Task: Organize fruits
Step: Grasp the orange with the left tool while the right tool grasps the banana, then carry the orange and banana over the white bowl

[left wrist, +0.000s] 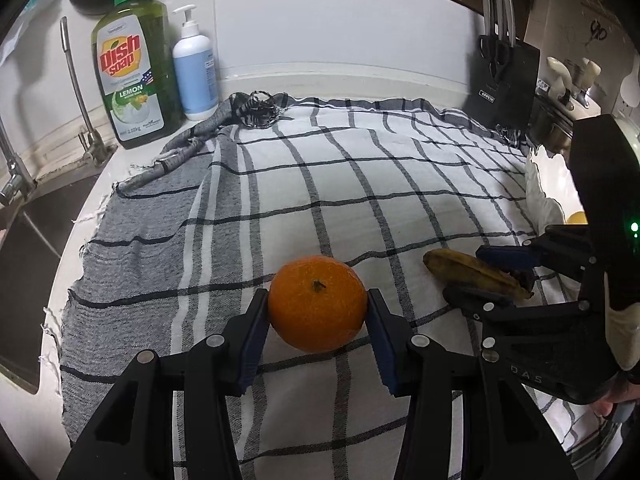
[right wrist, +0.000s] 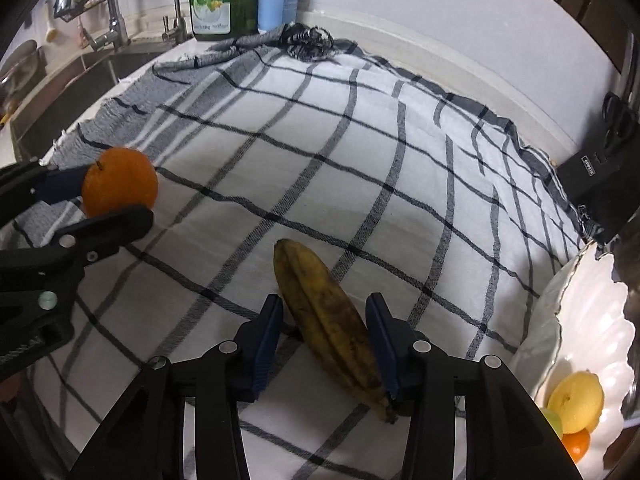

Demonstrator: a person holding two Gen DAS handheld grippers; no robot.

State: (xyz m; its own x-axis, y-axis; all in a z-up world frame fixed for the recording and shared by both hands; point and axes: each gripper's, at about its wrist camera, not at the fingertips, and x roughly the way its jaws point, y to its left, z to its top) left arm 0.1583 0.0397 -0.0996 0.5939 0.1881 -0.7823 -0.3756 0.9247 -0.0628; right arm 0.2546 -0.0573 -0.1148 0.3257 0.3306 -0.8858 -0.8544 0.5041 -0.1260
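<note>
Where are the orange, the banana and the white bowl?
orange (left wrist: 317, 303): left wrist view, front of the peel.
banana (right wrist: 326, 320): right wrist view, middle of the skin.
white bowl (right wrist: 588, 316): right wrist view, inner wall.

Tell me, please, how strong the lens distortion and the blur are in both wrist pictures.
Left wrist view: strong fisheye bending, the checked grey-and-white cloth bulges, corners go black; the round orange fruit is sharp. Right wrist view: the same bulge; the brown-spotted yellow banana is clear, the scalloped white plate at the edge looks slightly soft.
</note>
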